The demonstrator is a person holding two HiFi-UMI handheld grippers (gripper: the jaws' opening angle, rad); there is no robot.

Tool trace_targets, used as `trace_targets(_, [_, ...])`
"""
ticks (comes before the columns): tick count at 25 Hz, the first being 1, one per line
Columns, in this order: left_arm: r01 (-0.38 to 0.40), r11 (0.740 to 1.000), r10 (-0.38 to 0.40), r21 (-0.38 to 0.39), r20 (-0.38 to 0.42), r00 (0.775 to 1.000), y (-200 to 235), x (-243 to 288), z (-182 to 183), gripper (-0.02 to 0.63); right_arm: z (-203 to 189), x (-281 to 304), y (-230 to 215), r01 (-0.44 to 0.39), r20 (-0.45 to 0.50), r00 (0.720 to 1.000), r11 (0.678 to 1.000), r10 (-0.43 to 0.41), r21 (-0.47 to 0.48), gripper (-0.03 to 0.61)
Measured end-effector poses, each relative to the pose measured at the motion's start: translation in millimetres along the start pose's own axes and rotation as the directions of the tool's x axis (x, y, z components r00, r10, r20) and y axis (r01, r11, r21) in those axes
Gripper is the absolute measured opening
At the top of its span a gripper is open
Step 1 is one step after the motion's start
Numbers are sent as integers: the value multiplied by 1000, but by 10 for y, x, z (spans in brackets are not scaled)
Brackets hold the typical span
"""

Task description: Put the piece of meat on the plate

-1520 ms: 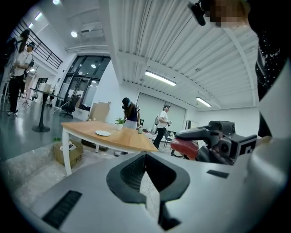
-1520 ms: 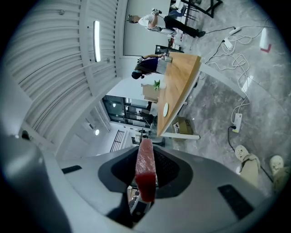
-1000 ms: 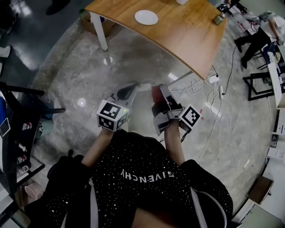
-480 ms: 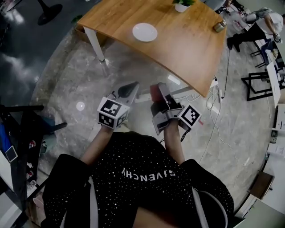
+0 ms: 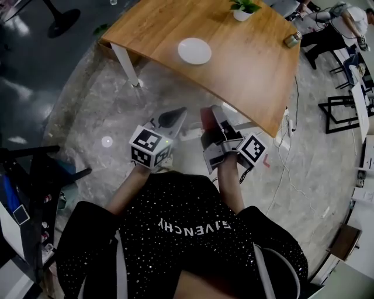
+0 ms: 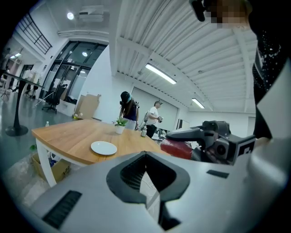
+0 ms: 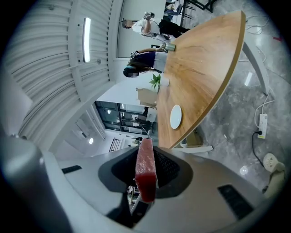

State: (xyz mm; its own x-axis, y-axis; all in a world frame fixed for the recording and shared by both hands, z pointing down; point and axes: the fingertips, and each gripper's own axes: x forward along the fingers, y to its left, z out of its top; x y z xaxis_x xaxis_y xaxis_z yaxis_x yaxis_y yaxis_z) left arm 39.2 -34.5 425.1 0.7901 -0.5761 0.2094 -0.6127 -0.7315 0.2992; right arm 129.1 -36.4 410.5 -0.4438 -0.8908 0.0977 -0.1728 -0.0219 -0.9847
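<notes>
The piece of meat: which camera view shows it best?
The right gripper view: the red piece of meat stands centre frame, clamped between the right hand-held gripper's jaws. The head view shows only a red sliver of it from above; the left gripper view shows its side, partly hidden by that gripper.

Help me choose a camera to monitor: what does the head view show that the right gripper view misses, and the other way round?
Head view only: the left gripper and the person's black top. Right gripper view only: a ceiling light, and the meat seen end-on between the jaws. Both: the right gripper, the wooden table, the white plate and the potted plant.
</notes>
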Motion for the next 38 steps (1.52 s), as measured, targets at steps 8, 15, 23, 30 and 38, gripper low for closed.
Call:
trace_targets(8, [4,1000,-5,13,29,1000,172,61,150,9,-26,105,74,-28,10,1000,999,27,32,92])
trace_targets(15, [27,998,-30,53,56,998,117,104,316,9,64,174,176,-42,36,998,999,42,12,92])
trace_targets(23, [-1,999,-2,49,58,998,469,282,364,9,199,493,162,-67,32,997,997,66,40,92])
trace_targets(30, [-21,998,19,54,38,999,973,626,478,9,450,1131,53,-56,10,998,997,55,49,92])
trace_targets(38, [-59,998,59,9,5,998,1794,1218,661,9,911,2016,-94,-6,-18,1000,999,7,44,92])
